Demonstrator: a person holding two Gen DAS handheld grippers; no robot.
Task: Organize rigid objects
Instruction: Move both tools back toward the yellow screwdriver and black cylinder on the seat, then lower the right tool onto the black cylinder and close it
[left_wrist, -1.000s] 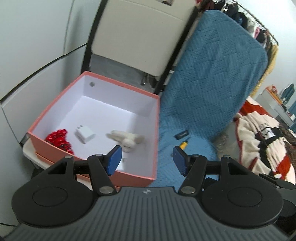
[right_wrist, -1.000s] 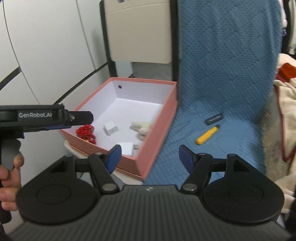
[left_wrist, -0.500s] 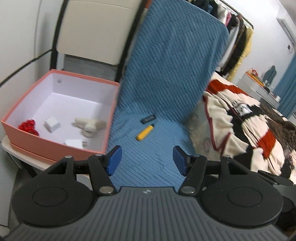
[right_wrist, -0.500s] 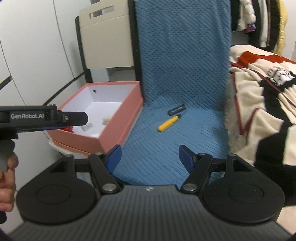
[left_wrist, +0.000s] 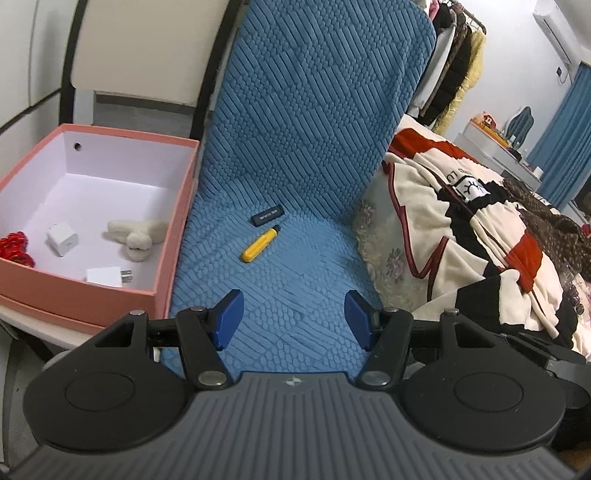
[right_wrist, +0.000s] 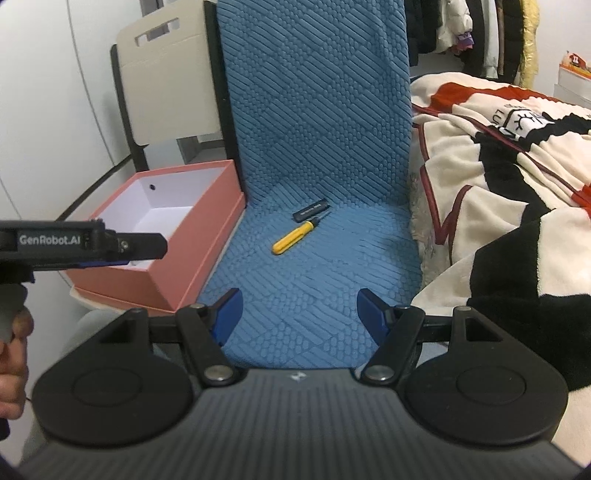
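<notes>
Blue quilted fabric covers the chair seat (left_wrist: 295, 295) that fills the lower middle of both views, and both cameras have swung off the pink box (left_wrist: 173, 229) onto it within the last second. Nearest the lens, the left gripper (left_wrist: 293, 317) and the right gripper (right_wrist: 299, 310) hang above the seat's front edge, jaws spread wide and empty. Farther in, at centre frame, a yellow screwdriver (left_wrist: 260, 244) lies diagonally, its tip just beside a small black stick (left_wrist: 267, 215) near the backrest. At left, the box already holds two white chargers, a cream plush toy and red beads. That turn suggests the screwdriver or stick is the next pick.
</notes>
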